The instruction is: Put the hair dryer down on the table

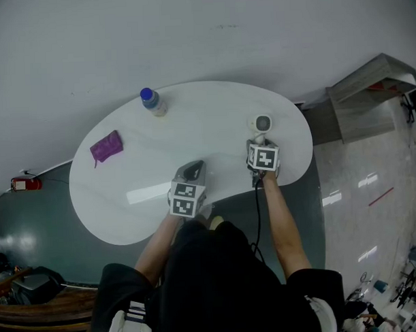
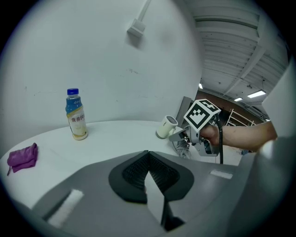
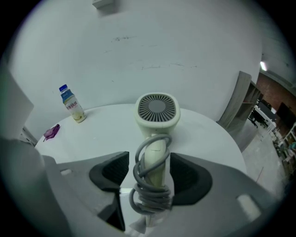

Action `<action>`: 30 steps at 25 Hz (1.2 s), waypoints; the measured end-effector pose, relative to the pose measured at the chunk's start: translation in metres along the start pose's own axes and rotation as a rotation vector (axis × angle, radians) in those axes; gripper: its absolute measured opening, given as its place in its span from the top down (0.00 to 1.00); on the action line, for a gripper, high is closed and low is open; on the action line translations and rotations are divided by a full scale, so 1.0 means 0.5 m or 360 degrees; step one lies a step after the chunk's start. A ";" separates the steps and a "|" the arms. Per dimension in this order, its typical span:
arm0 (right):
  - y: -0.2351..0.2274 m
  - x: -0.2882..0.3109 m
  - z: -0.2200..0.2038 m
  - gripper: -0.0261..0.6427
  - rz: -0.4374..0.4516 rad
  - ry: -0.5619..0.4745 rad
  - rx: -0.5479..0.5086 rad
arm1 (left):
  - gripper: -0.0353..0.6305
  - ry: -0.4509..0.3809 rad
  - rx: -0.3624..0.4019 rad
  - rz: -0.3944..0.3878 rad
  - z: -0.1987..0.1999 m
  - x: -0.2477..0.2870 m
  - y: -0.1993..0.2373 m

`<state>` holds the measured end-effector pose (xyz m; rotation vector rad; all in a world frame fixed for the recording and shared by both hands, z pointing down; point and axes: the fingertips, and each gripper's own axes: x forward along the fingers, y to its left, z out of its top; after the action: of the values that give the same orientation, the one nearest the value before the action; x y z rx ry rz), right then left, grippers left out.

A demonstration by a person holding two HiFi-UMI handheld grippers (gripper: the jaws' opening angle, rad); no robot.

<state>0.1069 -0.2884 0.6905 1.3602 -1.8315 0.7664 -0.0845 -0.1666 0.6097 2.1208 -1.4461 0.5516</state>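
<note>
A cream hair dryer point(image 1: 262, 122) is near the right side of the white oval table point(image 1: 193, 125). Its head is low over or on the tabletop; I cannot tell which. In the right gripper view its grille point(image 3: 157, 111) faces the camera. A grey cord point(image 3: 149, 194) is coiled round the handle, which lies between the jaws of my right gripper point(image 3: 150, 171), shut on it. The left gripper view shows the dryer point(image 2: 165, 127) and the right gripper point(image 2: 181, 135) from the side. My left gripper point(image 2: 148, 162) hovers over the table's front middle point(image 1: 192, 168), jaws together and holding nothing.
A bottle with a blue cap point(image 1: 152, 101) point(image 2: 76, 115) stands at the table's far side. A purple cloth point(image 1: 106, 146) point(image 2: 22, 156) lies at the left. A grey shelf unit point(image 1: 369, 95) stands right of the table, and the dryer's black cable point(image 1: 257, 208) hangs past the front edge.
</note>
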 end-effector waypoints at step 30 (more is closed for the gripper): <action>0.008 -0.251 -0.038 0.64 0.0106 -0.0419 -0.0001 | 0.94 -0.0165 0.0092 0.0052 0.005 -0.123 -0.100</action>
<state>0.1301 -0.2048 0.5974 1.4618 -2.0889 0.6444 -0.0593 -0.1082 0.5625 2.2038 -1.5409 0.5077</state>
